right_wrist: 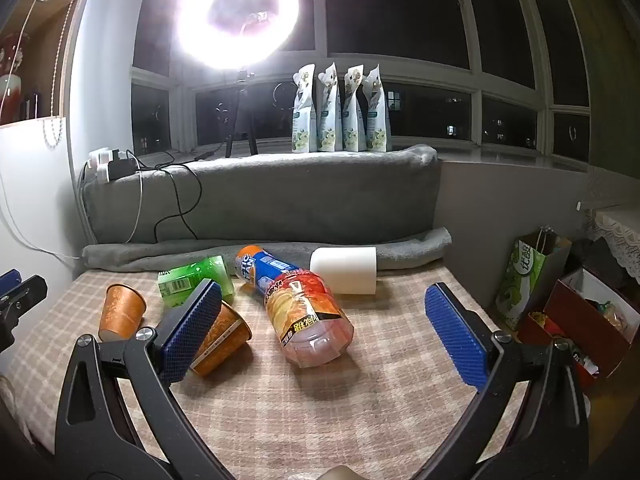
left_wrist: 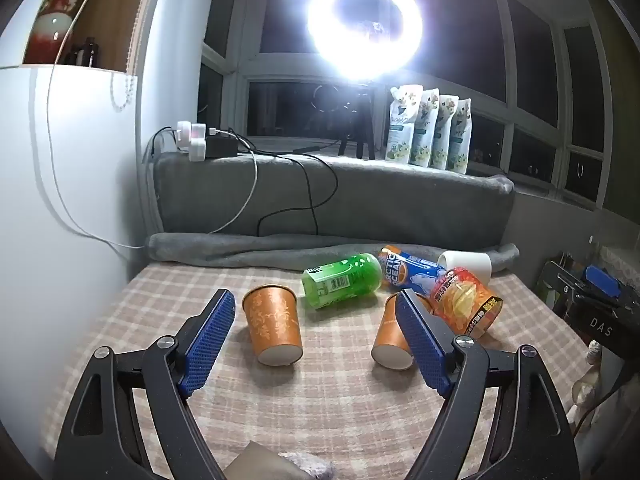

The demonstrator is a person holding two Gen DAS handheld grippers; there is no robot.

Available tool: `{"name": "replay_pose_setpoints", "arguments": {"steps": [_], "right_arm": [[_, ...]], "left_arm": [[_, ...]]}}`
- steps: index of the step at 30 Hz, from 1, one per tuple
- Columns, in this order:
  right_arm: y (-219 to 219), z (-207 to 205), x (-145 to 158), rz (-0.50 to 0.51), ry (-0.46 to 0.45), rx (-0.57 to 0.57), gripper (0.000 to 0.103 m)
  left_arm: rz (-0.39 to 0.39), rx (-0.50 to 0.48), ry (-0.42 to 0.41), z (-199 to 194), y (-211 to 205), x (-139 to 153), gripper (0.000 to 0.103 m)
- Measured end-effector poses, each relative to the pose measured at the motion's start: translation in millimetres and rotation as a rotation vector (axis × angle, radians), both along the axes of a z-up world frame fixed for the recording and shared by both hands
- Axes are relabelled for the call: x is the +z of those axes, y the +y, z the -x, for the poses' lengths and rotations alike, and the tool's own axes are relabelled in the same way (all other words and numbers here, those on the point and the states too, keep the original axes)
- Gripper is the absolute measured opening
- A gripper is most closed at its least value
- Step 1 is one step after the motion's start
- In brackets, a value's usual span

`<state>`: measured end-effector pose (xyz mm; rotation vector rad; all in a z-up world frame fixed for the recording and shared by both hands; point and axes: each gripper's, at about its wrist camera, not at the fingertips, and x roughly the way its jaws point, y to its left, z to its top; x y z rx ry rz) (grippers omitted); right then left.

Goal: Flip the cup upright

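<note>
Checkered tablecloth (left_wrist: 160, 308), ring light (left_wrist: 364, 28) on sill behind. Two orange paper cups: left cup (left_wrist: 274, 324) at 12 o'clock of left gripper (left_wrist: 316, 308), between its wide-spread fingers, untouched; second cup (right_wrist: 222, 338) on its side behind right gripper's (right_wrist: 324, 300) left finger. Right gripper wide, holding nothing. Chips canister (right_wrist: 308, 318) at its 12 o'clock; green can (left_wrist: 342, 286), white cup (right_wrist: 346, 270) beyond.

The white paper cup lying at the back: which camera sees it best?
The right wrist view: the white paper cup lies on its side, whole and unblocked. In the left wrist view, the cup is smaller and partly hidden behind the red snack canister.
</note>
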<state>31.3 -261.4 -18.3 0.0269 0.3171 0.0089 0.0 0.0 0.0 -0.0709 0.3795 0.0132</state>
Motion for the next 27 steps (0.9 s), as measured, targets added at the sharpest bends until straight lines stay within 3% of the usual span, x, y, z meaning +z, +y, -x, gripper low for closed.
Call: {"name": "replay_pose_setpoints", "arguments": {"steps": [14,21,27], "right_arm": [[0,3,0,0.007,-0.007,0.001,0.103],[1,-1,20,0.033,-0.006,0.007,0.103],[2,0,21,0.031,-0.011,0.005,0.103]], "left_arm": [[0.01,0.014,-0.003,0,0,4,0.082],[0.024,0.043,0.007,2,7,5,0.082],[0.026,0.053,0.012,5,8,5,0.082]]}}
